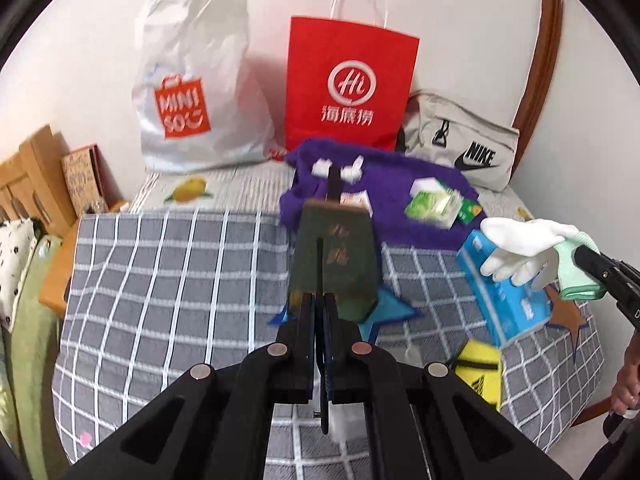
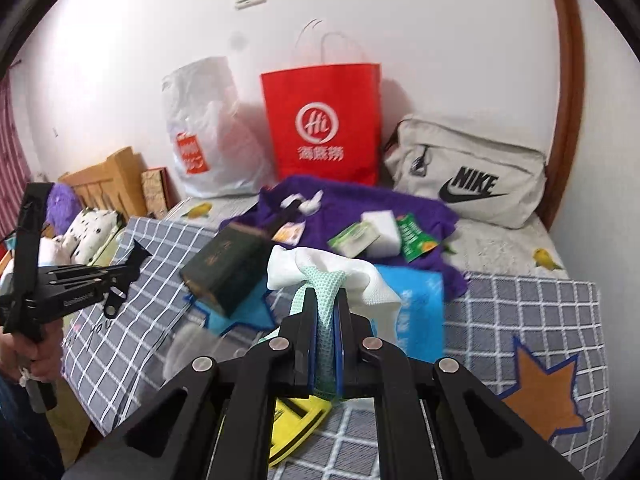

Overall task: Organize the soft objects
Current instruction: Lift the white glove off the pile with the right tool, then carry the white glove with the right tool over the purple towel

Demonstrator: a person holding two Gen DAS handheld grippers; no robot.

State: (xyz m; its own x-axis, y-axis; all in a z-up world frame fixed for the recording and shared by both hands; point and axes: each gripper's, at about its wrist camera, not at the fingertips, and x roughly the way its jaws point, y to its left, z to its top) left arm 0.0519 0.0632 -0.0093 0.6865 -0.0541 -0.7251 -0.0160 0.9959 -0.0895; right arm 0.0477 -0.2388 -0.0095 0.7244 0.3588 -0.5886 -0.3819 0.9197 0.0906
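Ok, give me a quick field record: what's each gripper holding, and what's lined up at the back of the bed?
left gripper: shut on the thin handle of a dark green gift bag
right gripper: shut on a white glove, gripped by its mint cuff
back wall, left to right: Miniso bag, red Haidilao bag, Nike pouch
purple fleece: holds tissue packs

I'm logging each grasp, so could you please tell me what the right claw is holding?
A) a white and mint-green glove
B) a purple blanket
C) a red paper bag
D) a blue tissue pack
A: the right claw is shut on the glove, pinching its mint-green cuff.
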